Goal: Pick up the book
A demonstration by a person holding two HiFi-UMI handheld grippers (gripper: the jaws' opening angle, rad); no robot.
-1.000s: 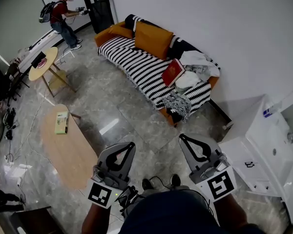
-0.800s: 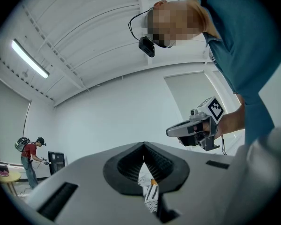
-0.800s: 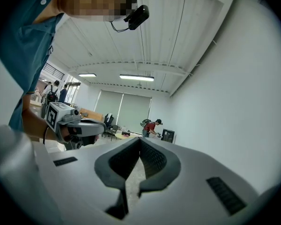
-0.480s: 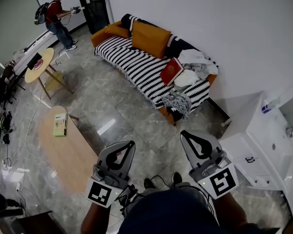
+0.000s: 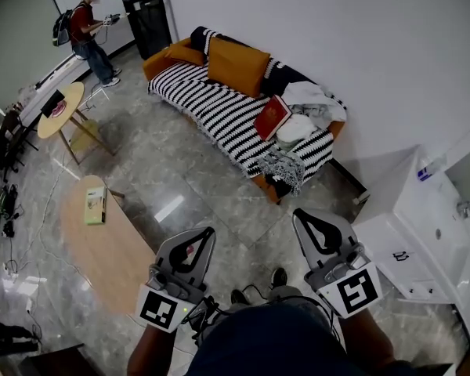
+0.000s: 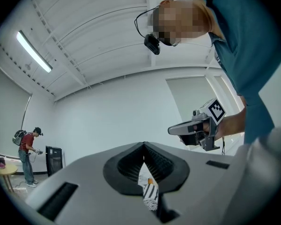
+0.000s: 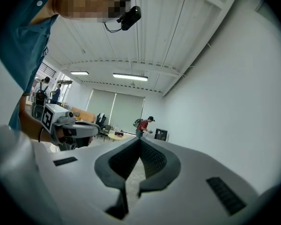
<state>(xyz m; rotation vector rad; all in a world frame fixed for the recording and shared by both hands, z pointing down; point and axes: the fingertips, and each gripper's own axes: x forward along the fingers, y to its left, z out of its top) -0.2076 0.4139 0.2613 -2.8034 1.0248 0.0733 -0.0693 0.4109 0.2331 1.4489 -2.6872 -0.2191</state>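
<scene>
The left claw [image 5: 207,233] and right claw [image 5: 299,214] are both pressed together on nothing and carried level, probably just in transit. The red book [image 5: 272,117] leans against a white bundle [image 5: 296,128] on the striped sofa [image 5: 211,104], well apart at twelve o'clock.

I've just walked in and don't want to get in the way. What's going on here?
A person stands holding a gripper in each hand. The left gripper and right gripper are both shut and empty, held out in front. Across the floor, the red book lies propped against a white bundle on the sofa, untouched and some way off. The pickup has not begun.
</scene>
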